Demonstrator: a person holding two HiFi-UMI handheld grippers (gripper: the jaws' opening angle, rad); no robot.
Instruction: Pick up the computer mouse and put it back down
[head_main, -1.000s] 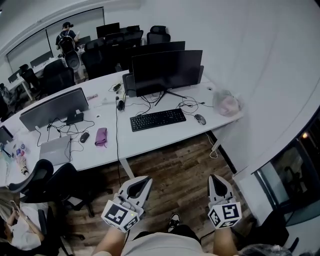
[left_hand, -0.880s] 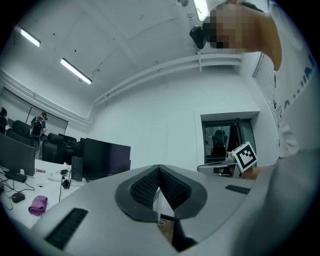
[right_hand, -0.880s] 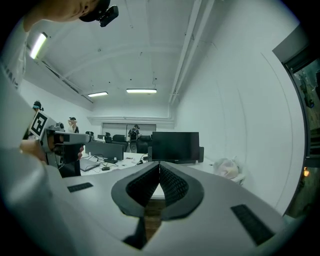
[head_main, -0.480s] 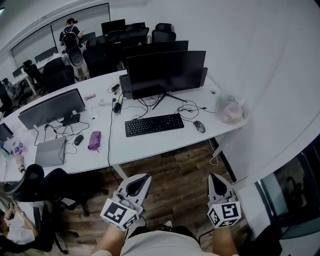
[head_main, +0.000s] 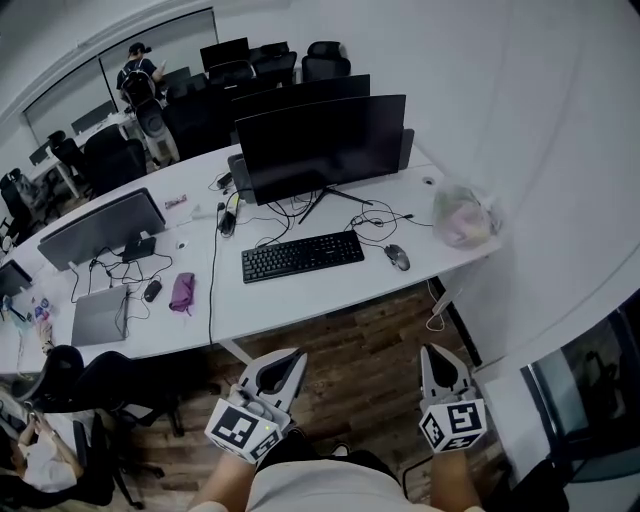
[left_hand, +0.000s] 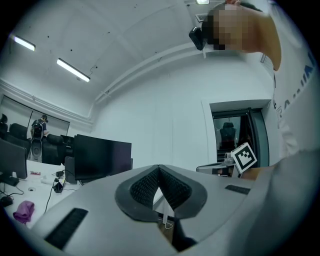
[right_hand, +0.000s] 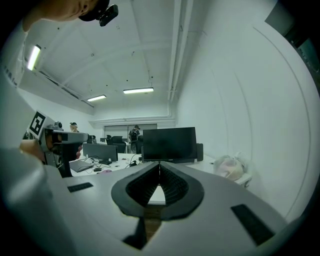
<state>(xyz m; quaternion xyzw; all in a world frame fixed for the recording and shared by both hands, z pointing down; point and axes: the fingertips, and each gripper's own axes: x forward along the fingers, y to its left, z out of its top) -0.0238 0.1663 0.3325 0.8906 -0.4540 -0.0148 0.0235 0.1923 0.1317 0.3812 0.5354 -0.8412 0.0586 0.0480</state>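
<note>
Toward the near right end of white counter (head_main: 300, 300): computer mouse (head_main: 398, 257), dark, lying flat, just right of black keyboard (head_main: 302, 256) and not touching it. Cable running back toward the monitor foot. Touched by neither gripper.

Behind keyboard: large dark monitor (head_main: 320, 148), screen off, on a splayed foot, loose cables around the base.

At far right corner of counter: crumpled translucent plastic bag (head_main: 462, 215), near the mouse but apart from it.

Further left along counter: purple pouch (head_main: 182, 292), second mouse (head_main: 152, 290) just beside it, closed laptop (head_main: 100, 315), second monitor (head_main: 100, 228) seen from behind.

Below counter edge, over wood floor (head_main: 370, 345): left gripper (head_main: 292, 356) and right gripper (head_main: 436, 351), held low close to the person's body, side by side, both pointing toward the counter and well apart from it and from the mouse. Marker cubes turned up toward the head view.

Left gripper fingers (left_hand: 142, 187): ribbed black pads meeting at the tips, closed, nothing between them.

Right gripper fingers (right_hand: 176, 186): pads likewise closed on each other, empty, lined up roughly with the monitor beyond.

At back of room: person (head_main: 135, 78) standing among black office chairs (head_main: 325, 62).
</note>
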